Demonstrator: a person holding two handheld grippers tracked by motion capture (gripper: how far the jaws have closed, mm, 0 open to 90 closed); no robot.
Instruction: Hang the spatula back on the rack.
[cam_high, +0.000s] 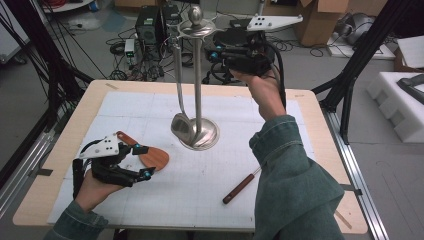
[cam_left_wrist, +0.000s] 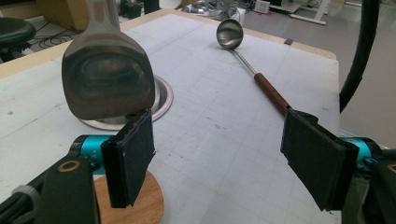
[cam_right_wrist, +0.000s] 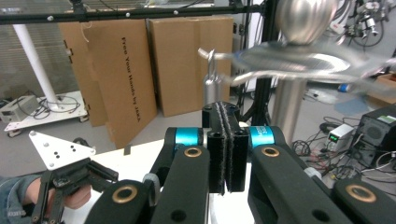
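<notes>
Right gripper (cam_right_wrist: 225, 154) raised, jaws pressed together on nothing, just below the rack's top hook (cam_right_wrist: 208, 56) where the steel turner (cam_high: 181, 122) hangs; left gripper (cam_left_wrist: 224, 158) low, jaws wide, wooden spatula (cam_left_wrist: 135, 203) beneath them, for pickup.

Even, diffuse overhead light; shadows are kept soft. Glare is seen on the metal stand (cam_high: 198, 75). Its top (cam_right_wrist: 308, 56) is motion-blurred in the right gripper view; near jaws are rendered soft.
</notes>
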